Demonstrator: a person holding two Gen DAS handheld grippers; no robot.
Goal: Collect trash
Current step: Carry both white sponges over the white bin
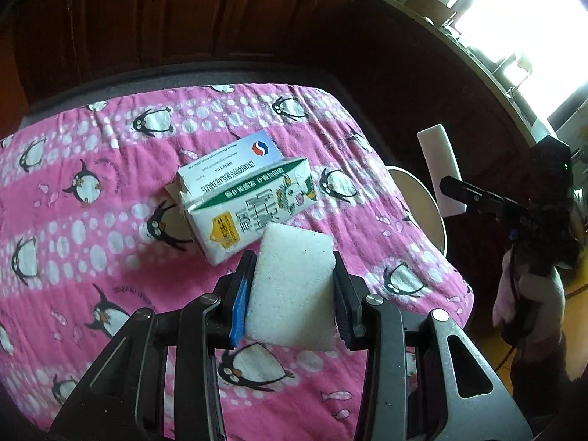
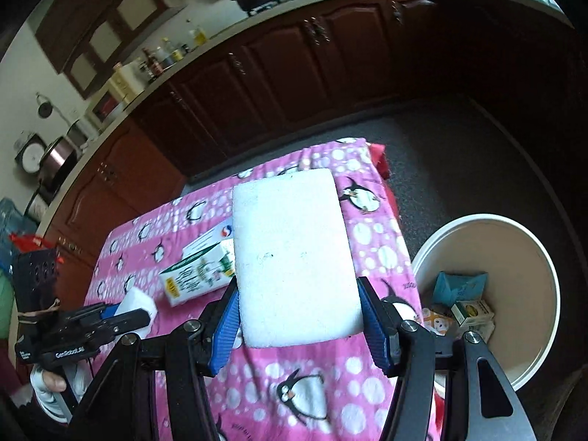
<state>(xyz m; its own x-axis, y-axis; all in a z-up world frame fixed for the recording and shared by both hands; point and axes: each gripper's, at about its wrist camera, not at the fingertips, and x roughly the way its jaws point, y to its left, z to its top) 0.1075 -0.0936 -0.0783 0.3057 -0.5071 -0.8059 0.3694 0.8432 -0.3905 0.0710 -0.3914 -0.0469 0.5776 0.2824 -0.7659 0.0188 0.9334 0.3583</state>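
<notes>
Dark wood kitchen cabinets [image 2: 294,73], pale countertop [image 2: 205,47], grey speckled floor [image 2: 459,154], bright window [image 1: 529,25]

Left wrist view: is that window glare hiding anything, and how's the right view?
Left wrist view: the window is blown out at the upper right and the cabinets are dark, but the cartons read clearly. Right wrist view: even light, edges bent by the fisheye.

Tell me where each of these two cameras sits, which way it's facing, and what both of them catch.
Left wrist: on the left gripper, angled down at the penguin tablecloth; its fingers clamp a small foam block; the right gripper shows at right.
Right wrist: on the right gripper, angled down over table and white bucket; its fingers clamp a large foam slab; the left gripper and a hand show at left.
Shared: milk carton, medicine box, tablecloth, bucket.
</notes>
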